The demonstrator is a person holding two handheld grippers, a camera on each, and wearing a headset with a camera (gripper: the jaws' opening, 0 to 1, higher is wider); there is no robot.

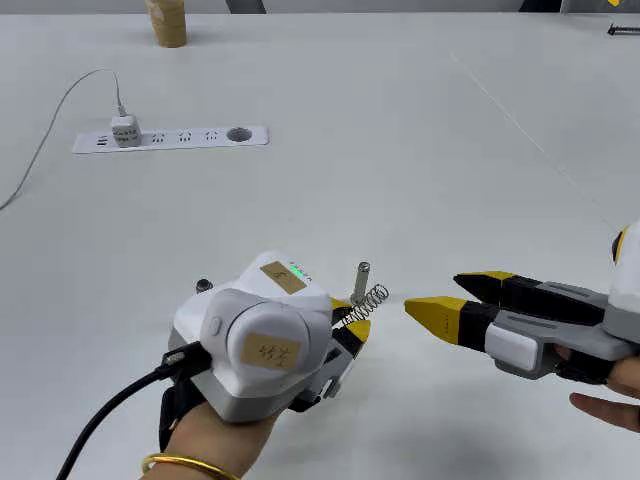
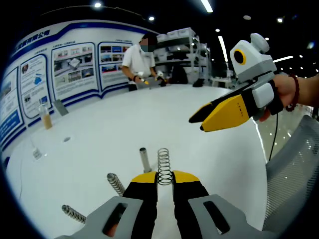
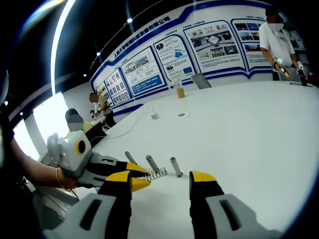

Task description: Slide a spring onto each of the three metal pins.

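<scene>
**A:** Wide white table (image 1: 400,150), and both grippers are working low over its near side. The left gripper (image 1: 350,320) is bottom-left. The right gripper (image 1: 433,291) reaches in from the right, with its tips near the left one's but apart from them.

**B:** What are the fingers doing?

**A:** The left fingers are pinching the spring. The right fingers are spread wide with nothing between them (the right gripper view shows that gap plainly).

**B:** And the pins?

**A:** There are three in a row, standing on the table. From the left gripper view, the nearest pin (image 2: 74,214) already wears a coil, and so does the middle pin (image 2: 115,183). The far pin (image 2: 144,159) is bare and upright.

**B:** Where's the spring itself?

**A:** The spring (image 2: 163,167) is off the table, sticking out past the left fingertips. It's just beside the bare pin's upper part, but not over it.

**B:** So which step are we on?

**A:** I'd call this the third and last spring, two done and one to go. The coil looks close but not threaded.

**B:** What does the next move need?

**A:** My read is that the open end has to come over the pin's top, with the coil lined up along the pin. Then it goes straight down before the pinch lets go. It's a thin, springy thing, so a tilted approach could catch it on the rim. The free right gripper could steady it if it wobbles
</scene>
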